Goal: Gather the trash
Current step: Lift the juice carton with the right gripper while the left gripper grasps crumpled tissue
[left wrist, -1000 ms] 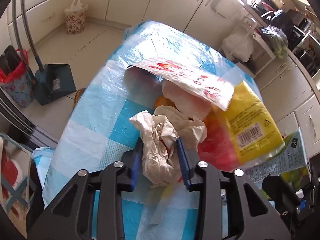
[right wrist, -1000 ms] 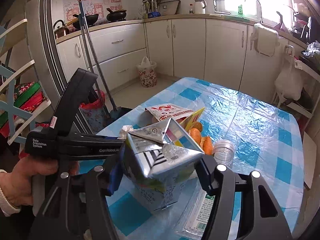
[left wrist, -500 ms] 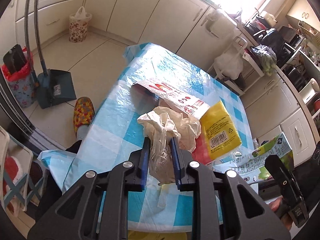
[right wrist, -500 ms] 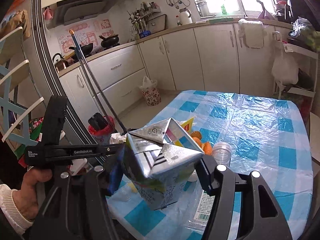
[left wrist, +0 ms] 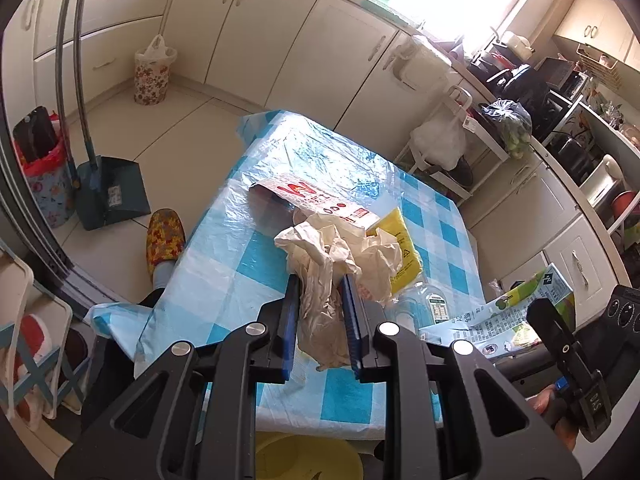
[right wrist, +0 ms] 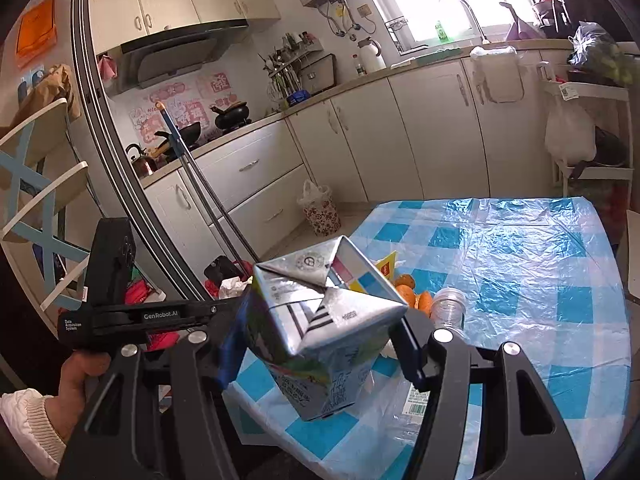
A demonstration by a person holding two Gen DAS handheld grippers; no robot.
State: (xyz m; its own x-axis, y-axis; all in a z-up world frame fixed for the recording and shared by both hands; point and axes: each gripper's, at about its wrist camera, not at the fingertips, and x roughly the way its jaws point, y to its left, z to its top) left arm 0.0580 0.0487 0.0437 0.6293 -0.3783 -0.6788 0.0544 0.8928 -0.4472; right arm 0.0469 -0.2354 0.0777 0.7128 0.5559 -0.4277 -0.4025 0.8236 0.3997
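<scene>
Both your grippers have risen since earlier — left gripper (left wrist: 322, 312) clamps crumpled paper (left wrist: 324, 280) above the table (left wrist: 248, 256); right gripper (right wrist: 316, 354), beside "GenRobot.AI" lettering, pinches the carton (right wrist: 320, 332) aloft.

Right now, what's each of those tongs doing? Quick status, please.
Left tongs shut on paper wad, off the table. Right tongs shut on carton. Wrappers, bottle left. Nothing blocking.
</scene>
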